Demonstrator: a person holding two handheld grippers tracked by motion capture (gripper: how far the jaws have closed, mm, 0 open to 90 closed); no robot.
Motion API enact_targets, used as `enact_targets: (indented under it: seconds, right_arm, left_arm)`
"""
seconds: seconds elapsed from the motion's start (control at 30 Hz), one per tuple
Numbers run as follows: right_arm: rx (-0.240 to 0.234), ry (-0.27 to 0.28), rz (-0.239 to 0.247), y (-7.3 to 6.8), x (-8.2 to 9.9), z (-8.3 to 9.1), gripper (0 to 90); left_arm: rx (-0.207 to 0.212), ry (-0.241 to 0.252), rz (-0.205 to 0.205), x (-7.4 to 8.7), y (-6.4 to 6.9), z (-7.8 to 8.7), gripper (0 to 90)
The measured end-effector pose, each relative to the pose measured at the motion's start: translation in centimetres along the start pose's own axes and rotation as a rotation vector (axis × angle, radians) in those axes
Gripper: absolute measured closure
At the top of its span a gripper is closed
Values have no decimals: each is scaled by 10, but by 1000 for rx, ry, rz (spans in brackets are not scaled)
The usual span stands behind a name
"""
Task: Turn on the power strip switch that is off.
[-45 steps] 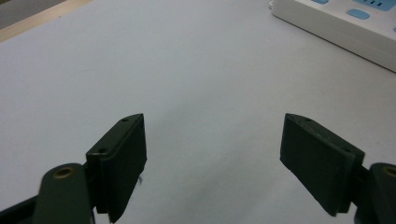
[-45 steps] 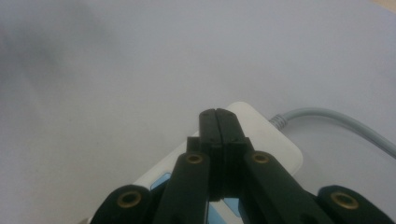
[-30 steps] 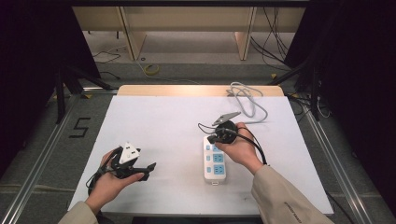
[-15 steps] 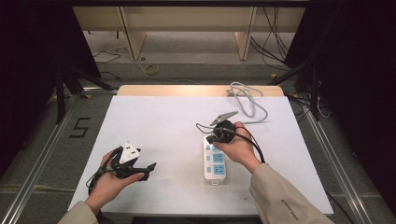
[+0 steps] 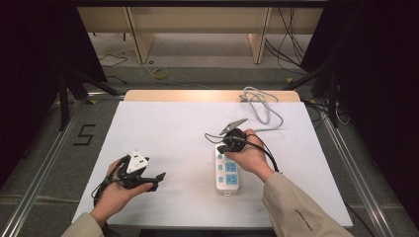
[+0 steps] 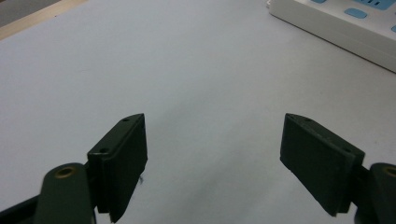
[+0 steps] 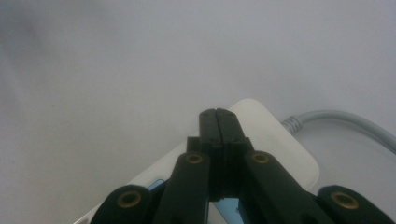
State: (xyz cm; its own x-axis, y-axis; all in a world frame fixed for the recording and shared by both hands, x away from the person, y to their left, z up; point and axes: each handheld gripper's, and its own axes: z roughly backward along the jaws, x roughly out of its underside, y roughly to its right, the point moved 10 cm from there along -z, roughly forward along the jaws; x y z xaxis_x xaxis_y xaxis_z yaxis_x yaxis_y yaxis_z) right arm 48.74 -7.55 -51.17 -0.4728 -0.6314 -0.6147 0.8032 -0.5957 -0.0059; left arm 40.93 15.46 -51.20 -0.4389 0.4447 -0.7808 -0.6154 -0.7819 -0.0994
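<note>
The right gripper [image 7: 219, 116], jaws pressed together on nothing, hovers over the cord end of the one white power strip [image 5: 228, 172], probably to press it. The strip lies right of the table's [image 5: 168, 128] middle, its single grey cord [image 5: 264, 106] coiled toward the far edge. The left gripper [image 6: 212, 154] gapes wide near the near-left corner, idle.

one power strip [image 5: 228, 172], one grey cable [image 5: 262, 106], two tongs: left [image 5: 159, 179], right [image 7: 218, 122].
</note>
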Motion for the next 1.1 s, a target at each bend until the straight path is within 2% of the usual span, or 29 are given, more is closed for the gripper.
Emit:
enact_targets:
  seconds: [0.63,1.1]
  right_arm:
    - [-17,-27,-10,-2,3,-10,900]
    - [-21,-46,-1,-3,5,-13,900]
  left_arm:
    - [2,-3,0,1,0,0,230]
    - [3,-3,-1,1,0,0,230]
